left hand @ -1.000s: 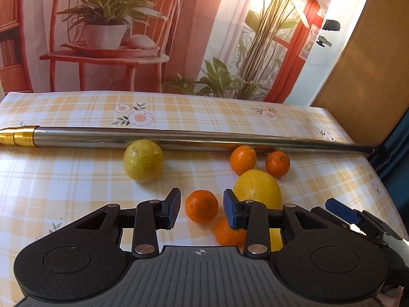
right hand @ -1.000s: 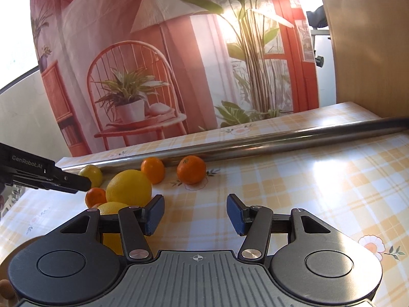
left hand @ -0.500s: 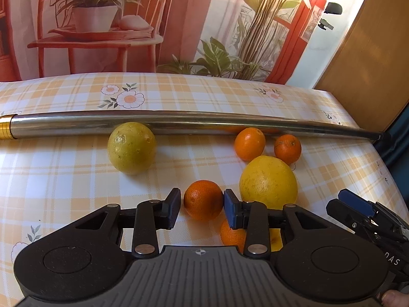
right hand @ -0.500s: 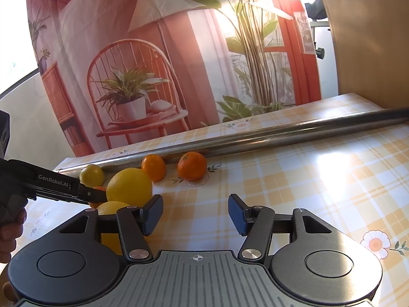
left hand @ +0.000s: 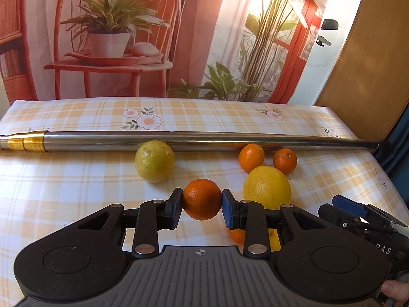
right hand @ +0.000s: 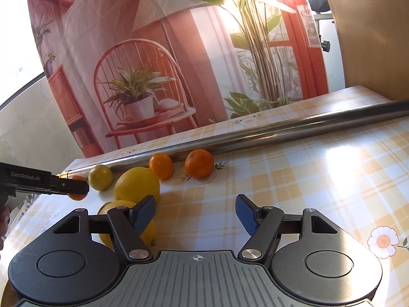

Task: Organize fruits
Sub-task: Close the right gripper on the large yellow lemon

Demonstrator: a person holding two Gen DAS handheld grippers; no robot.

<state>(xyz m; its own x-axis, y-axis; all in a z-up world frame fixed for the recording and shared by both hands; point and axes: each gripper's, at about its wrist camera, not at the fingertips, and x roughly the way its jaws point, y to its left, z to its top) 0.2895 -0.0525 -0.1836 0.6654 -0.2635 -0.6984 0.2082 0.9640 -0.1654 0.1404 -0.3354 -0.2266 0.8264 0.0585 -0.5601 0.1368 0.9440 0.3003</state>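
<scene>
The left tool (left hand: 202, 200) grips a mandarin (left hand: 202, 199) between both pads — the right tool (right hand: 195, 216) gapes wide, empty.

My right gripper (right hand: 195, 213) hangs wide open over the checked tablecloth (right hand: 319, 179). Left of it, a big lemon (right hand: 136, 185); beyond, two tangerines (right hand: 199, 163) against the steel pole (right hand: 281, 130). The left gripper (right hand: 74, 188) grips an orange fruit (right hand: 76, 196).
</scene>
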